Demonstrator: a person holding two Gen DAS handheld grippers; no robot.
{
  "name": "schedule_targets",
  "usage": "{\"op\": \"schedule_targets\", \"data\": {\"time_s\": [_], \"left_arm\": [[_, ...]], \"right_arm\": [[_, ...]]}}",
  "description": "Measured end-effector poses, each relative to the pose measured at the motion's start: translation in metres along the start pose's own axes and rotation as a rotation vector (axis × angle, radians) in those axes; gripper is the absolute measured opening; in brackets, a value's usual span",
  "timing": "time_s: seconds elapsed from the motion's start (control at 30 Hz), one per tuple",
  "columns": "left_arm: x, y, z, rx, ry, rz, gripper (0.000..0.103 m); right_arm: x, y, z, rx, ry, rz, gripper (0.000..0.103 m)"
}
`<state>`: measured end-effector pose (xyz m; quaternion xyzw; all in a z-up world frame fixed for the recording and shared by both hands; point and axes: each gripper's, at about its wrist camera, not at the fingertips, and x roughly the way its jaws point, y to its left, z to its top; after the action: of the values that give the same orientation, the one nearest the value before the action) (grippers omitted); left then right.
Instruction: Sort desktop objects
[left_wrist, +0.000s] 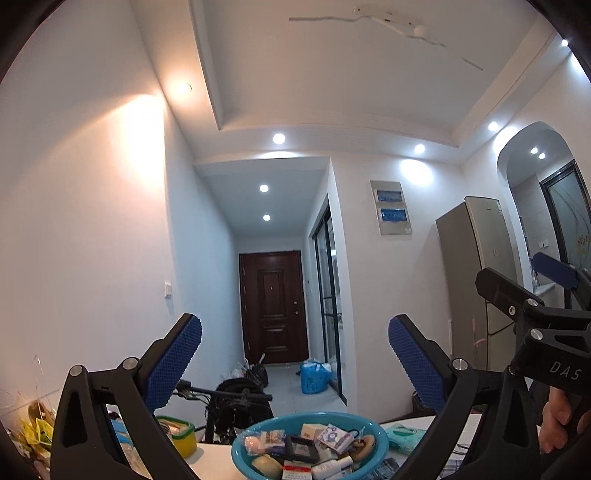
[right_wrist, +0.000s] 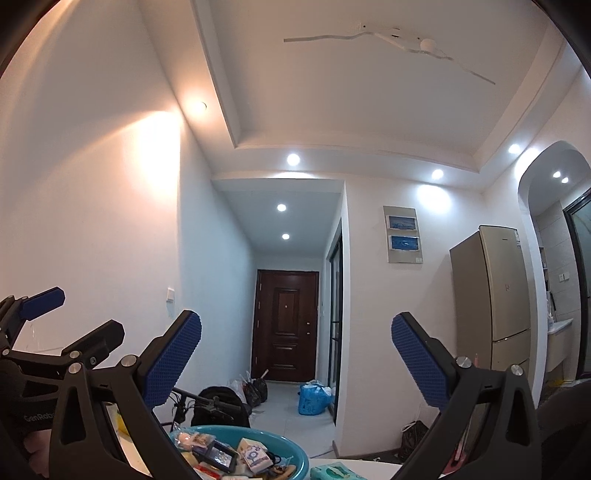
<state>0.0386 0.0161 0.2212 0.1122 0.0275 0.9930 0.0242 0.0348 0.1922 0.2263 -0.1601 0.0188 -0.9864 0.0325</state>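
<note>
A teal bowl (left_wrist: 380, 441) heaped with several small items (little boxes, a black case, tubes, a round soap) stands on the white table (left_wrist: 214, 458) at the bottom of the left wrist view. My left gripper (left_wrist: 295, 354) hangs above it, open and holding nothing. The right gripper (left_wrist: 524, 282) shows at the right edge, also open. In the right wrist view the bowl (right_wrist: 301, 459) lies low and left of centre, and my right gripper (right_wrist: 295, 354) is open and holding nothing above it. The left gripper (right_wrist: 70, 321) is at that view's left edge.
A green wipes pack (left_wrist: 406, 437) lies right of the bowl, a yellow-green lidded box (left_wrist: 181, 434) to its left. Yellow packets (left_wrist: 37, 432) sit at the far left. Beyond the table are a bicycle handlebar (left_wrist: 229, 393), a fridge (right_wrist: 495, 291) and a hallway door (left_wrist: 273, 306). A hand (left_wrist: 557, 421) grips the right handle.
</note>
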Motion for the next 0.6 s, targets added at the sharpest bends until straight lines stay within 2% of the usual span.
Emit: {"op": "schedule_targets", "data": {"time_s": [0.27, 0.47, 0.6], "left_arm": [[0.015, 0.007, -0.015, -0.029, 0.079, 0.020, 0.103], [0.004, 0.021, -0.019, -0.117, 0.049, 0.043, 0.103], [-0.005, 0.022, -0.028, -0.118, 0.012, 0.070, 0.103]], "right_arm": [[0.027, -0.009, -0.021, 0.048, 0.161, 0.051, 0.103], [0.025, -0.021, -0.047, 0.098, 0.197, 0.022, 0.103], [0.027, -0.018, -0.062, 0.059, 0.248, 0.020, 0.103]]}}
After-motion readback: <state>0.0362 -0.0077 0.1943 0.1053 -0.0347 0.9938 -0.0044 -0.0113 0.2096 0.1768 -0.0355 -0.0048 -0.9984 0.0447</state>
